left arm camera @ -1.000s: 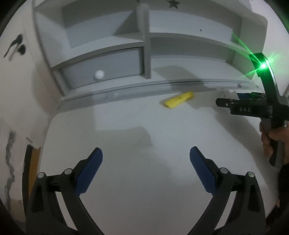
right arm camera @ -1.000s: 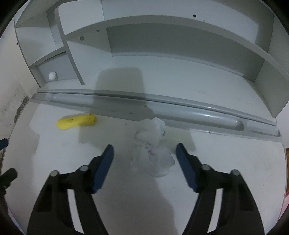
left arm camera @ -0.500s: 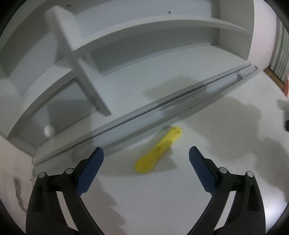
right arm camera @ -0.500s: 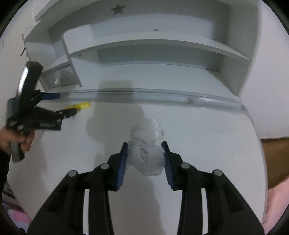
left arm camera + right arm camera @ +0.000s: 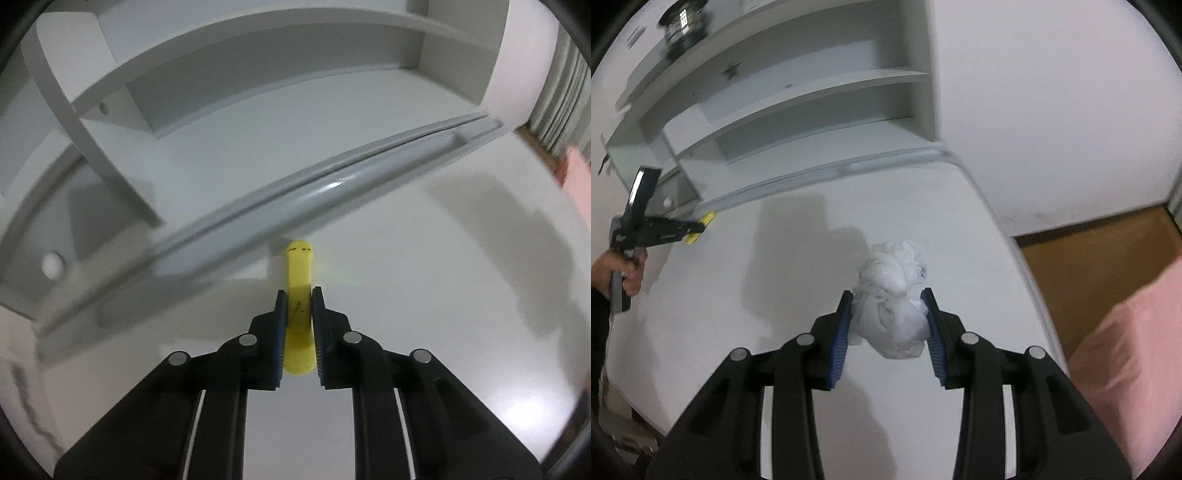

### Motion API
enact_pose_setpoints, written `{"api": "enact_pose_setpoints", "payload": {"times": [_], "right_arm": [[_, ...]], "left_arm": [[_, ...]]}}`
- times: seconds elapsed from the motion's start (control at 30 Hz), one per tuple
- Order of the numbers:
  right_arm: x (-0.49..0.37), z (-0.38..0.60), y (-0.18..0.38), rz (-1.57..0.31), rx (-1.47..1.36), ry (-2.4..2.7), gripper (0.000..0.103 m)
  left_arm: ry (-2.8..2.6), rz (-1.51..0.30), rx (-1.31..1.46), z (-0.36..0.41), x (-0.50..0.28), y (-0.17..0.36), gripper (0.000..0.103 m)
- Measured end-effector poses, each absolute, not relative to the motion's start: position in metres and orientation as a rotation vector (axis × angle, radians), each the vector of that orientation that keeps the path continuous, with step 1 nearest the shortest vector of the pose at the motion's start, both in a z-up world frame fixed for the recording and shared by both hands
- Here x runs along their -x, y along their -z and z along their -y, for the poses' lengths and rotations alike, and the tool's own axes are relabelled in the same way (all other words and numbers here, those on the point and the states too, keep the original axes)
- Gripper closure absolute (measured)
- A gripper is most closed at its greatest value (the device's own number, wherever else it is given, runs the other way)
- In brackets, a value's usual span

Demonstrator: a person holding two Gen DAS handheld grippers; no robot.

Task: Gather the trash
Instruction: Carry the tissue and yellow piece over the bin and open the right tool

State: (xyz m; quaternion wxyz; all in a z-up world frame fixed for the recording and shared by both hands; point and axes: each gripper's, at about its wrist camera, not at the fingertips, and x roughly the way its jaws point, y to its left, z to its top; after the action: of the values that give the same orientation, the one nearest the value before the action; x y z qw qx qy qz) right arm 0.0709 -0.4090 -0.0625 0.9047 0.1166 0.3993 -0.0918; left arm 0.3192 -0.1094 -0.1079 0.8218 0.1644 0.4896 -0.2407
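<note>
My left gripper (image 5: 298, 295) is shut on a yellow banana-shaped piece of trash (image 5: 300, 273), which sticks out forward between the blue pads, just in front of the grey rail. In the right wrist view the left gripper (image 5: 698, 230) shows at the far left with the yellow piece (image 5: 708, 218) in it. My right gripper (image 5: 888, 295) is shut on a crumpled white tissue wad (image 5: 894, 284) and holds it above the white desk (image 5: 775, 295).
A grey pen-tray rail (image 5: 332, 184) runs along the back of the desk below white shelves (image 5: 812, 96). A small drawer with a white knob (image 5: 51, 264) sits at the left. A pink cushion (image 5: 1126, 362) and brown floor (image 5: 1089, 251) lie right of the desk edge.
My left gripper moved in and closed on the yellow piece. My right gripper, holding the tissue, lifted and swung right toward the desk's right edge.
</note>
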Motion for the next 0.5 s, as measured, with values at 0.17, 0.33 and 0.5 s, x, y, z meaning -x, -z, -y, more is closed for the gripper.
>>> {"api": "enact_pose_setpoints", "payload": {"times": [0.17, 0.33, 0.5], "right_arm": [[-0.013, 0.453, 0.068, -0.805, -0.318, 0.302, 0.066], [0.06, 0.508, 0.082, -0.771, -0.413, 0.47, 0.066], [0.144, 0.564, 0.119, -0.771, -0.551, 0.664, 0.066]], "left_arm": [[0.626, -0.991, -0.333, 0.175, -0.259, 0.096, 0.091], [0.893, -0.942, -0.357, 0.283, -0.167, 0.091, 0.091], [1.132, -0.843, -0.441, 0.394, -0.059, 0.083, 0.091]]}}
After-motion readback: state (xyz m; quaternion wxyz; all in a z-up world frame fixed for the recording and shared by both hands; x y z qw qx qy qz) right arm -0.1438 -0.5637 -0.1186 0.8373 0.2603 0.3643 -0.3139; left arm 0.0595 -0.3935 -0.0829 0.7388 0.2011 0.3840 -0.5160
